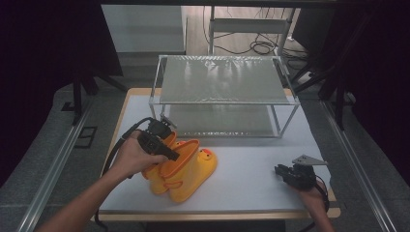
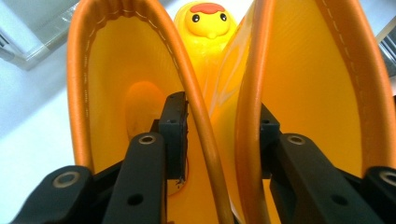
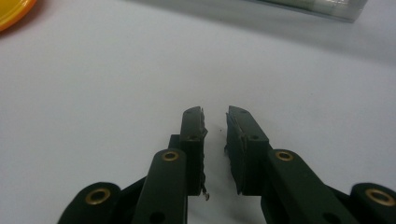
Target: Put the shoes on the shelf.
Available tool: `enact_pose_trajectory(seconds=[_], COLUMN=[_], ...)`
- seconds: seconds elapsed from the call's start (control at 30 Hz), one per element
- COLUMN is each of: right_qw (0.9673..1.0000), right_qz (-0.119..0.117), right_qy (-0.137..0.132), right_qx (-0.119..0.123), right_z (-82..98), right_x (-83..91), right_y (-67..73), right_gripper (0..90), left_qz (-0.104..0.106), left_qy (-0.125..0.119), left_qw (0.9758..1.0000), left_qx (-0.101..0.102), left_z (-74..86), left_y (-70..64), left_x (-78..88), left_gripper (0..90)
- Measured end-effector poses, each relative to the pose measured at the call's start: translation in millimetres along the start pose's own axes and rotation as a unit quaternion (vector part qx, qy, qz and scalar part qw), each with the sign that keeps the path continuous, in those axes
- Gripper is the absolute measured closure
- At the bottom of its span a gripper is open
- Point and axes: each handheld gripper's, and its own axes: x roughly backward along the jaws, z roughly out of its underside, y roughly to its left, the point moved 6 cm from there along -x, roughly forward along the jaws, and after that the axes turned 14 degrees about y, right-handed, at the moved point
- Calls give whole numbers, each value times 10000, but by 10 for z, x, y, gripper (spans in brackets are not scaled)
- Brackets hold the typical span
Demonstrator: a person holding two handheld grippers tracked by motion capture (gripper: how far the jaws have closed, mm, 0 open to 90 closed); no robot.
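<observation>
**A:** Your left claw [image 2: 219, 140] is clamped across two boot cuffs at once: one jaw sits inside the left-hand boot's opening, the other inside the right-hand boot's, and the two adjoining orange rims are pinched between them. Your right claw [image 3: 215, 140] rests low over the bare counter [image 1: 251, 179], jaws slightly apart with a narrow gap, holding nothing.

**B:** Describe the item.

**A:** A pair of yellow rubber boots [image 1: 186, 169] with orange trim around the cuffs and orange lining seams. A duck face [image 2: 208, 18] with black eyes and a red-orange crest is moulded on a toe; in the high view a duck face shows on the toe nearest the counter's middle.

**B:** Position relative to each claw?

**A:** The boots lie on the left half of the counter, tipped over with their openings toward your left hand [image 1: 130, 157] and toes pointing right. They touch your left claw at the cuffs. They are well apart from your right claw, which is near the counter's right front corner.

**B:** Count?

**A:** Two boots, two claws, one two-tier metal shelf rack [image 1: 222, 92] at the far side of the counter.
</observation>
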Motion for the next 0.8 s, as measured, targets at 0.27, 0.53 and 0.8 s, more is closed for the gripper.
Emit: enact_pose_trajectory(seconds=[0.27,0.53,0.8], right_qw=[10000,10000,10000], right_qz=[2,-6,20], right_qy=[-1,-6,-12], right_qx=[-1,-31,-33], right_z=[0,-4,-1], right_x=[0,-1,3], right_y=[-1,-12,-28], right_gripper=[758,758,759], left_qz=[3,172,319], left_qy=[-90,-88,-95], left_qw=[10000,9998,9994], left_qx=[-25,-73,-85], left_z=[19,0,-52], left_y=[23,42,59], left_x=[-2,22,71], left_gripper=[823,827,829])
